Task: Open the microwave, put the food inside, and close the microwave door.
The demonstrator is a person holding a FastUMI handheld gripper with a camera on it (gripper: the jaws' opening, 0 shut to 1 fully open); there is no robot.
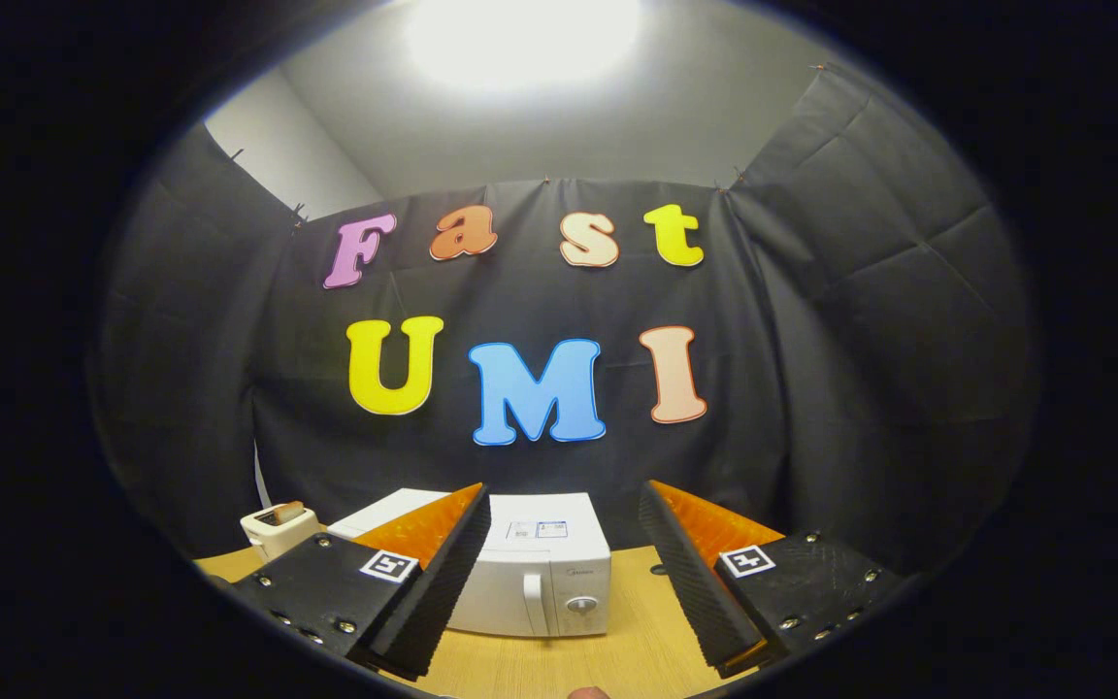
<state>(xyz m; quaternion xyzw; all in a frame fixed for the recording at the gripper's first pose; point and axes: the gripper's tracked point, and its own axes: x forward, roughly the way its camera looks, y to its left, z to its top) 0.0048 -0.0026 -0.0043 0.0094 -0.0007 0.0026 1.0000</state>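
Cloth-walled recording booth (pixel 870 291), wooden table (pixel 637 641)

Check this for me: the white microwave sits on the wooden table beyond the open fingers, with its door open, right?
Not quite. In the gripper view the microwave door is closed, not open. The rest holds: it sits on the wooden table beyond the gripper, whose fingers are spread apart.

white microwave (pixel 530 573), tan wood-grain table (pixel 617 641), cream toaster (pixel 278 529)

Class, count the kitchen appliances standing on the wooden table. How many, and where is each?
2. The white microwave, door closed, stands ahead between the open gripper fingers. A toaster sits beyond the left finger. The fingers may hide others.
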